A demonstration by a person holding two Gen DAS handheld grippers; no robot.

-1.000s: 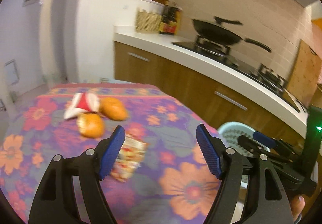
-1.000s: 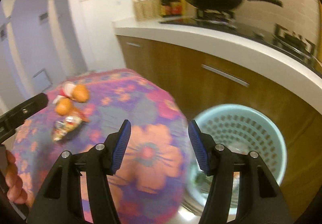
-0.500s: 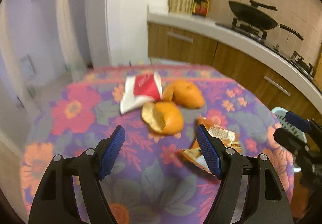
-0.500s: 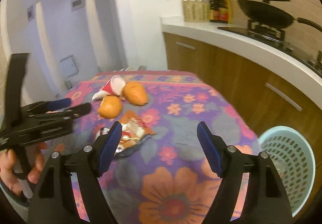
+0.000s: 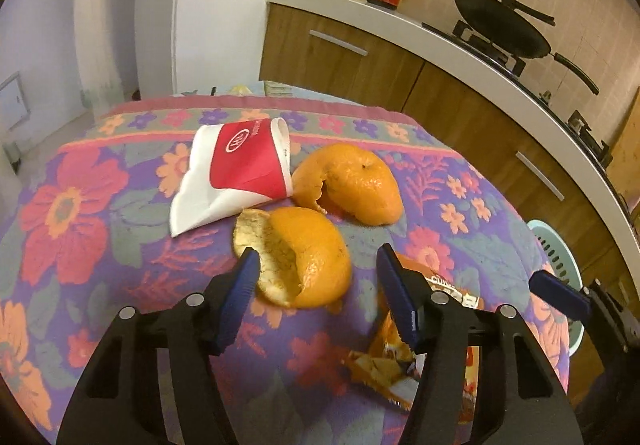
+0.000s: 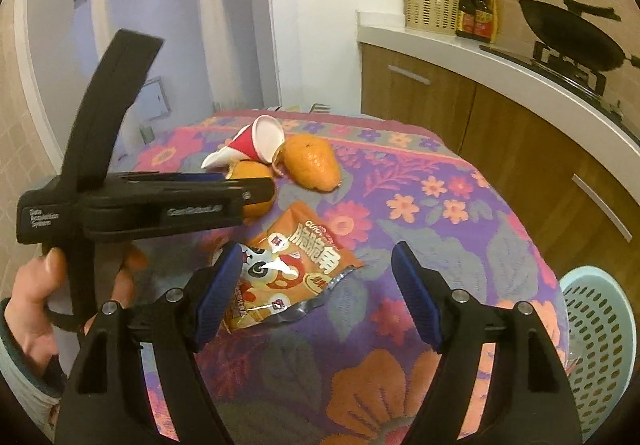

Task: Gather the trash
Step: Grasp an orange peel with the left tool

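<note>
I have both claws out over the bench point(image 5: 80, 173), which is covered in a purple cloth printed with red and orange flowers.

My left claw point(image 5: 316, 277) has its blue-padded jaws spread apart, and they have just been closing in. The nearer curl of orange peel point(image 5: 304, 257) sits between the tips, the left pad just beside its pale torn edge, the right pad apart from it; I see no grip on it. Beyond it lies a second, rounder orange peel point(image 5: 352, 185), and to the left of that a flattened red-and-white paper cup point(image 5: 236, 173), its rim touching the far peel.

My right claw point(image 6: 320, 277) stands wide, having opened within the last moment and then stopped, with nothing held. The crumpled orange snack wrapper with the cartoon face point(image 6: 292, 265) lies on the cloth between and just ahead of its jaws, nearer the left pad, which overlaps its edge in this view; whether they touch I cannot tell.

From the right wrist I see my other hand point(image 6: 36, 297) gripping the left tool's handle. The pale green perforated plastic basket point(image 6: 596, 337) stands on the floor off the bench's right side, below the wooden kitchen cabinets point(image 6: 520, 149).
</note>
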